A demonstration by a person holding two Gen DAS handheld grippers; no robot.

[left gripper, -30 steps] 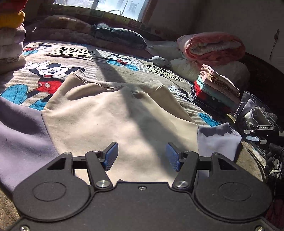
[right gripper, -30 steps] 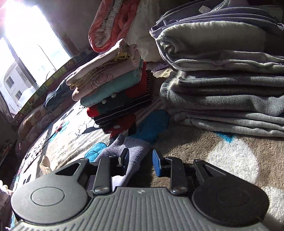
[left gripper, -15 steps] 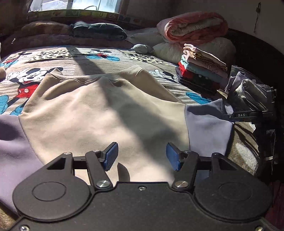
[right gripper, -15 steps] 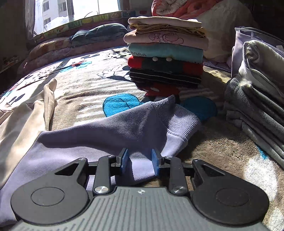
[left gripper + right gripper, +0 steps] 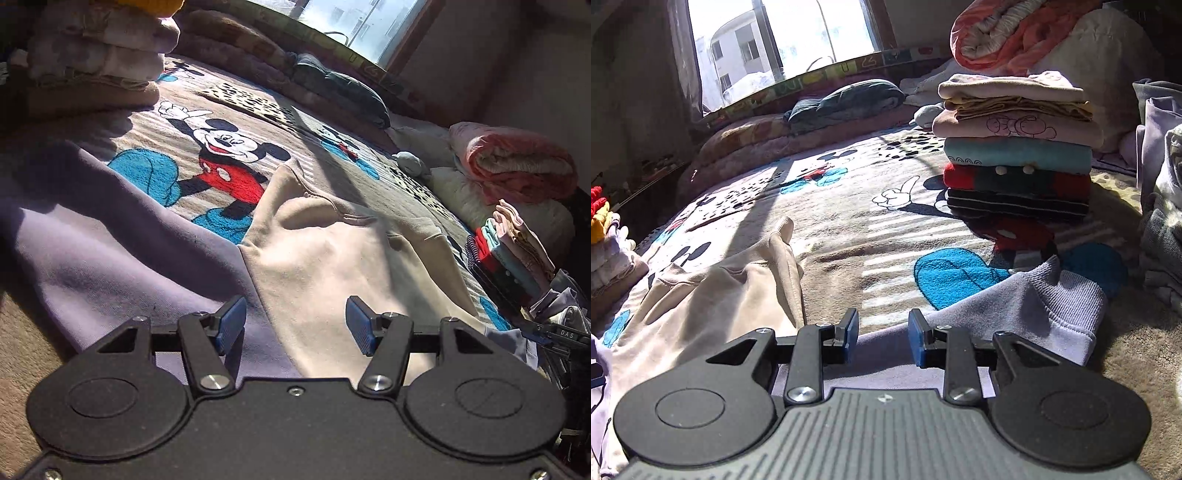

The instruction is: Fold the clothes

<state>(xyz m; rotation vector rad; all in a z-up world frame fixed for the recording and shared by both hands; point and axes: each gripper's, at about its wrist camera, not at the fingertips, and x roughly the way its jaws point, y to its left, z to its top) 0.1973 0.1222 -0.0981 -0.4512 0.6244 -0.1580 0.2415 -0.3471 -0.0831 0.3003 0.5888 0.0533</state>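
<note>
On blanket (image 5: pixel 849 221): sweatshirt (image 5: pixel 332 266) spread flat.
Left gripper (image 5: pixel 295 325): released, over sweatshirt hem.
Right gripper (image 5: pixel 882 334): released, over lavender sleeve (image 5: pixel 1034 306).

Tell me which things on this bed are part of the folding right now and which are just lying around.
In the job:
- beige and lilac sweatshirt, spread flat
- its lilac sleeve
- left tongs, open
- right tongs, open

Lying about:
- folded stack
- rolled pink blanket
- dark cushion
- cartoon bedspread
</note>
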